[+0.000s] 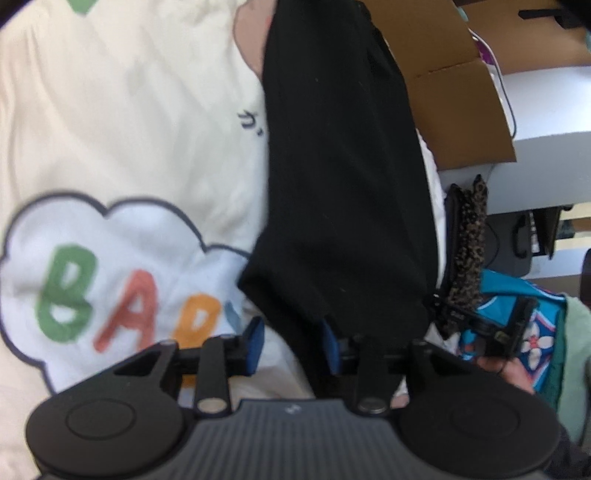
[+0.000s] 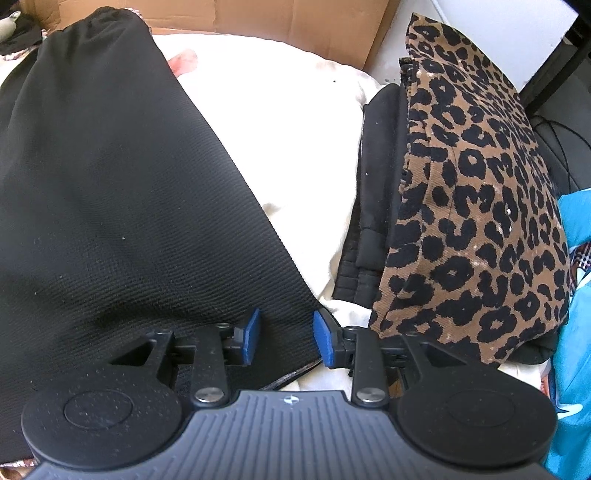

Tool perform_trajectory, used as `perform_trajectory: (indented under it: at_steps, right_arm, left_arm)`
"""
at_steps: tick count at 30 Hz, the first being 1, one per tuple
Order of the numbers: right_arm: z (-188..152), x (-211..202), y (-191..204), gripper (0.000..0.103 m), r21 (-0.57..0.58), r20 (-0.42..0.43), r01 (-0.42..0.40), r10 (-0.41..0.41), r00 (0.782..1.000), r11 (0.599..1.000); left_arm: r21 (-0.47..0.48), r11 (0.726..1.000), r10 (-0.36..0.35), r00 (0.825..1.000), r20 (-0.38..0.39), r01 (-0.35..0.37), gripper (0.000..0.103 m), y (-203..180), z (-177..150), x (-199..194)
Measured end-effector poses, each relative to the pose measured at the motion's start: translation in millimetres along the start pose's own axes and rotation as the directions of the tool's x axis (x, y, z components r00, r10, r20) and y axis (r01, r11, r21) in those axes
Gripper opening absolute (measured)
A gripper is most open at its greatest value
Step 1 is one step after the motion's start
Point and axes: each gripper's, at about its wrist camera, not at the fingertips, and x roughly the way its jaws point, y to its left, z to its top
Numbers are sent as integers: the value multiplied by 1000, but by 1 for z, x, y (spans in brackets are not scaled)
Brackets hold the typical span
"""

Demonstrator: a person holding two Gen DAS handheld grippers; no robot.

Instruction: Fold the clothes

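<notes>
A black garment lies folded in a long strip on a cream blanket printed with a cloud and coloured letters. My left gripper stands open at the garment's near corner. Its left pad is clear of the cloth, and the black edge drapes against its right pad. In the right wrist view the same black garment fills the left side. My right gripper is open over its near right corner; the cloth lies flat between the blue pads without being pinched. The right gripper also shows in the left wrist view, held by a hand.
A folded leopard-print piece rests on a folded black item just right of the blanket. A blue patterned cloth lies beyond it. An open cardboard box stands at the far edge, with a white desk behind.
</notes>
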Motion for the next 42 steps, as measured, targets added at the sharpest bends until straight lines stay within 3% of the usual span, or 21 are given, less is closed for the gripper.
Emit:
perform_trajectory:
  at_steps: [4, 8, 13, 14, 16, 17, 21, 23, 29, 32, 35, 38, 42]
  right_arm:
    - [-1, -1, 0, 38, 1, -1, -5, 5, 1000, 1000]
    - [-2, -2, 2, 38, 0, 0, 1, -1, 1000, 1000]
    - [-4, -3, 4, 39, -1, 4, 1, -1, 1000, 1000]
    - [-4, -4, 4, 39, -1, 4, 0, 0, 1000, 1000]
    - [-4, -4, 3, 39, -2, 3, 1, -1, 1000, 1000]
    - [-5, -4, 3, 39, -3, 3, 0, 0, 1000, 1000]
    - [-9, -10, 5, 39, -2, 7, -2, 2, 1000, 1000]
    - [-11, -11, 6, 39, -4, 9, 0, 0, 1000, 1000]
    - [-13, -14, 7, 39, -5, 10, 1, 0, 1000, 1000]
    - [-15, -16, 8, 39, -6, 12, 2, -2, 1000, 1000]
    - [-17, -17, 9, 39, -8, 13, 2, -2, 1000, 1000]
    - [-19, -19, 10, 39, -8, 14, 2, -1, 1000, 1000]
    - [-20, -17, 9, 40, -10, 16, 3, -3, 1000, 1000]
  left_arm:
    - [26, 1000, 4, 1000, 2, -4, 40, -10, -2, 3]
    - [-20, 1000, -8, 1000, 15, 8, 51, -4, 2, 0]
    - [-86, 996, -14, 999, 52, 19, 51, 7, 9, 0]
    - [-90, 996, -12, 998, 65, 18, 49, 9, 10, -2]
    - [-85, 996, 2, 996, 85, 5, 32, 11, 12, -2]
    - [-84, 996, 13, 996, 90, -5, 7, 12, 13, -2]
    - [-107, 994, 44, 992, 119, -31, 5, 22, 11, -11]
    - [-104, 994, 50, 993, 105, -39, 6, 23, 8, -13]
    - [-99, 995, 20, 998, 68, -13, 41, 17, 3, -8]
    - [-92, 996, 2, 998, 58, 4, 45, 12, 5, -2]
    - [-77, 997, 3, 999, 37, 0, 40, 10, 3, 5]
    - [-76, 997, -7, 1000, -1, 7, 18, 11, -3, 12]
    - [-88, 996, -33, 999, -28, 31, 16, 10, -9, 19]
